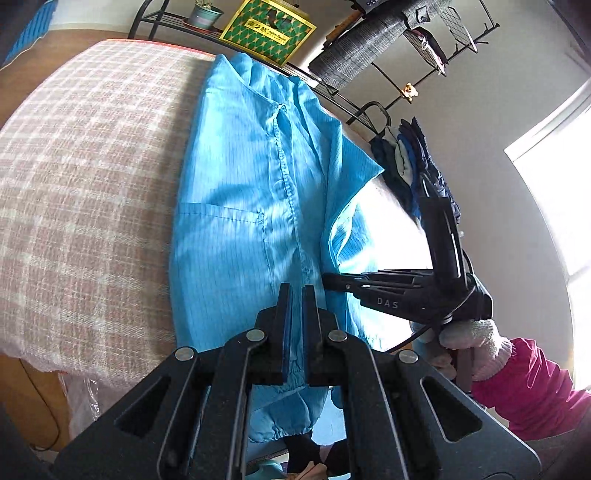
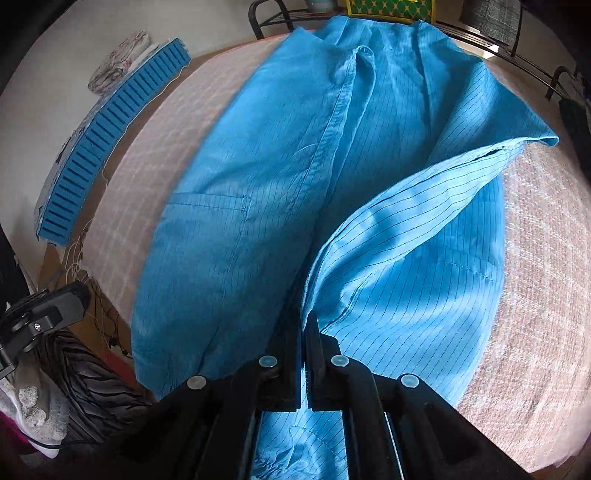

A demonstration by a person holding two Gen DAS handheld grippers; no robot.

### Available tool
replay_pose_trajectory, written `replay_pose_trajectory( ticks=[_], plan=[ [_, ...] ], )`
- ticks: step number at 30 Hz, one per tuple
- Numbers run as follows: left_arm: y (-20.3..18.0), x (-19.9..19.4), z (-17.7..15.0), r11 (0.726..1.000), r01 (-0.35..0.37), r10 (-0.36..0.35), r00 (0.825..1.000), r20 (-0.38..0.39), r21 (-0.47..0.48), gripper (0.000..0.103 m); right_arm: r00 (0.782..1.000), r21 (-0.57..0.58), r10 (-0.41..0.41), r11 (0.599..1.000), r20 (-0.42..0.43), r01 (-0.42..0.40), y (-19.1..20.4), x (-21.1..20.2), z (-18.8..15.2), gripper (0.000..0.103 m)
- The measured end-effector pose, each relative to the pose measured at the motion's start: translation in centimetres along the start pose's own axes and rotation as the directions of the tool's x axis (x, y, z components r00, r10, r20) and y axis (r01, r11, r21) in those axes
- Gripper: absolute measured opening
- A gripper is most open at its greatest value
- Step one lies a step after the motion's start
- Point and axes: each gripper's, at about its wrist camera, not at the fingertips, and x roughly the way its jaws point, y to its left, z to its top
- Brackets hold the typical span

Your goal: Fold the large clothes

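Blue coat [image 1: 240, 206]: spread on checked surface [image 1: 85, 192], one sleeve [image 2: 406, 236] folded across. Left gripper [image 1: 297, 306] and right gripper [image 2: 301, 343], fingers clenched on its near-edge fabric.

"DAS" is printed on the right claw [image 1: 325, 278]; the green box's [image 1: 269, 31] label is unreadable.
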Motion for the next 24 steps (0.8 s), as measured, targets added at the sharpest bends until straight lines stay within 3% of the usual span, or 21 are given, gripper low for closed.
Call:
replay_pose_trajectory(
  ticks=[5, 8, 9, 11, 17, 24],
  plan=[
    [1.0, 0.8, -0.4, 1.000, -0.025, 0.024, 1.000, -0.016, -0.016, 0.001, 0.999, -0.003, 0.038, 0.999, -0.002, -0.038, -0.3, 0.9, -0.2, 0.001],
    [0.4, 1.9, -0.6, 0.999, -0.036, 0.036, 0.999, -0.031, 0.006, 0.001, 0.999, 0.003, 0.050, 0.999, 0.009, -0.050, -1.0, 0.2, -0.5, 0.007],
    [0.0, 2.2, -0.6, 0.999, -0.040, 0.040, 0.999, -0.033, 0.019, 0.001, 0.998, 0.001, 0.052, 0.999, 0.021, -0.052, -1.3, -0.3, -0.5, 0.017],
    [-0.8, 2.8, -0.6, 0.999, -0.038, 0.039, 0.998, -0.040, 0.037, 0.001, 0.996, 0.002, 0.076, 0.997, 0.048, -0.076, -1.8, -1.5, -1.0, 0.025],
    [-3.6, 5.5, -0.5, 0.994, -0.026, 0.036, 0.995, -0.089, 0.106, 0.001, 0.978, 0.026, 0.147, 0.988, 0.149, -0.153, -4.3, -6.4, -2.2, 0.031],
    [-7.2, 9.0, -1.5, 0.982, 0.009, 0.021, 0.987, -0.158, 0.187, 0.001, 0.956, 0.145, 0.120, 0.976, 0.267, -0.163, -10.5, -10.1, -2.4, 0.039]
  ],
)
